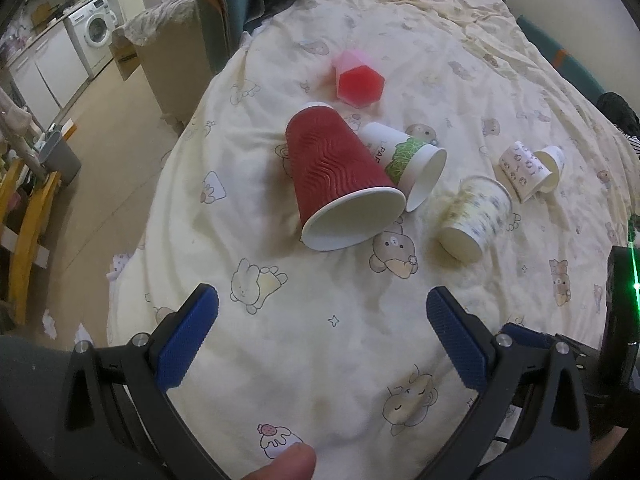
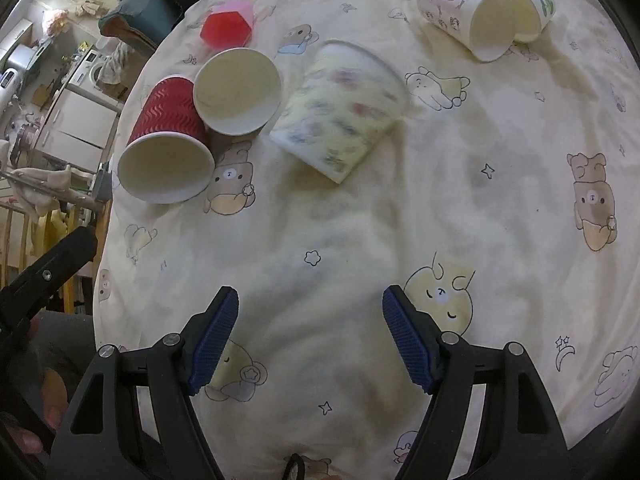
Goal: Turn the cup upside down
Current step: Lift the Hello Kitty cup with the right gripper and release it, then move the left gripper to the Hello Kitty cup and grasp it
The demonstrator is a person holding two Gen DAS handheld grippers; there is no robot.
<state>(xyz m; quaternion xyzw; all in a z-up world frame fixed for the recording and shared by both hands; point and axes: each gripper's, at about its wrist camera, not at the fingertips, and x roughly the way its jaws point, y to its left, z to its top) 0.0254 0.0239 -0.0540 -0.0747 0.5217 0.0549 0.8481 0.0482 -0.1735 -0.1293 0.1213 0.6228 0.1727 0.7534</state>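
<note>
Several cups lie on their sides on a cream cartoon-print quilt [image 1: 320, 340]. A red ribbed cup [image 1: 336, 176] lies with its mouth toward me, also in the right wrist view [image 2: 168, 148]. A white and green cup [image 1: 404, 160] lies against it [image 2: 238, 92]. A yellowish patterned cup [image 1: 476, 212] lies to the right [image 2: 344, 112]. A pink faceted cup [image 1: 358, 80] lies farther back [image 2: 228, 26]. Two small patterned cups [image 1: 532, 170] lie together at the far right [image 2: 480, 12]. My left gripper [image 1: 322, 312] is open and empty, short of the red cup. My right gripper [image 2: 310, 312] is open and empty, short of the yellowish cup.
The quilt [image 2: 360, 220] covers a bed whose left edge drops to a floor [image 1: 100, 152]. A washing machine [image 1: 94, 30], white cabinets and a yellow wooden frame [image 1: 28, 216] stand at the left. The left gripper's body [image 2: 44, 272] shows at the left of the right wrist view.
</note>
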